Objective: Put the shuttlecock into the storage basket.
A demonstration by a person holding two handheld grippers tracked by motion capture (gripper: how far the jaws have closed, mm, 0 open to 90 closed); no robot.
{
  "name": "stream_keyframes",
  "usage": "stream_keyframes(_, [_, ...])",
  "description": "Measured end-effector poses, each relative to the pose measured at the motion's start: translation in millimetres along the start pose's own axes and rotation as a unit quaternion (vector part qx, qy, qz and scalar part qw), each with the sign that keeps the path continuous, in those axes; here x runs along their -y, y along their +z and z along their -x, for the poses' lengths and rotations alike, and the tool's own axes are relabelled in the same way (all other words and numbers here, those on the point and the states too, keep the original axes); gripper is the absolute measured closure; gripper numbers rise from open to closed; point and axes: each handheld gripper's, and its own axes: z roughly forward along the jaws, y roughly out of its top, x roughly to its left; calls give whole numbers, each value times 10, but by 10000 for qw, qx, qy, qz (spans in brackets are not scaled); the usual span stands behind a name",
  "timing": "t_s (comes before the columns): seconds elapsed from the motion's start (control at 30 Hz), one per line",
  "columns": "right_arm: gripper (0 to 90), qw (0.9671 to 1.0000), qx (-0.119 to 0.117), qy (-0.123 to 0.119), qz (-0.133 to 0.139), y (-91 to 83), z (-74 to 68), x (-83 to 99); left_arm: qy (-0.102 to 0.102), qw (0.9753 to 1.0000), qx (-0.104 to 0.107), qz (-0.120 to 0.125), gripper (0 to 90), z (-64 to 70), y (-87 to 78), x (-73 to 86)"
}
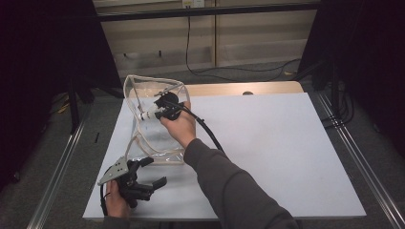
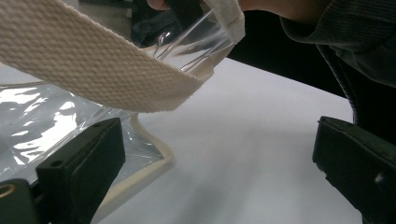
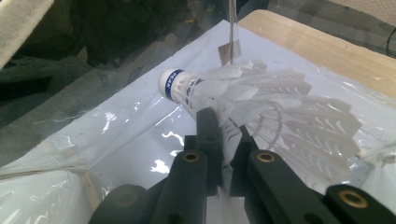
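Observation:
A clear plastic bag (image 1: pixel 143 138) with cream fabric trim stands on the white table (image 1: pixel 267 143) at its left, mouth held up. My right gripper (image 1: pixel 161 109) reaches into the bag, shut on a white feather shuttlecock (image 1: pixel 146 114). In the right gripper view the shuttlecock (image 3: pixel 243 93) has a blue-banded cork and its feathers are pinched by the right gripper (image 3: pixel 225 128) above the bag's clear wall. My left gripper (image 1: pixel 154 171) stands open near the table's front left, just short of the bag's lower edge. In the left gripper view the bag's cream strap (image 2: pixel 93 65) hangs ahead of the open left gripper (image 2: pixel 217 135).
A wooden board (image 1: pixel 248 88) edges the table at the back. Cables (image 1: pixel 229 71) run over the floor behind it. Dark curtains hang on both sides. Metal rails (image 1: pixel 363 167) run along the floor to the right and left.

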Motion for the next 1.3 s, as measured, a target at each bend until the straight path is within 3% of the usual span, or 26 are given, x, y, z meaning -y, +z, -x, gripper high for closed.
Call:
stream_keyframes(0.53, [876, 10000, 34, -17, -82, 90, 1, 15, 1, 10000, -3, -7, 25, 3, -5, 0])
stream_keyframes(1.3, [873, 9995, 137, -228, -194, 186, -40, 16, -13, 10000, -7, 6, 26, -2, -10, 5])
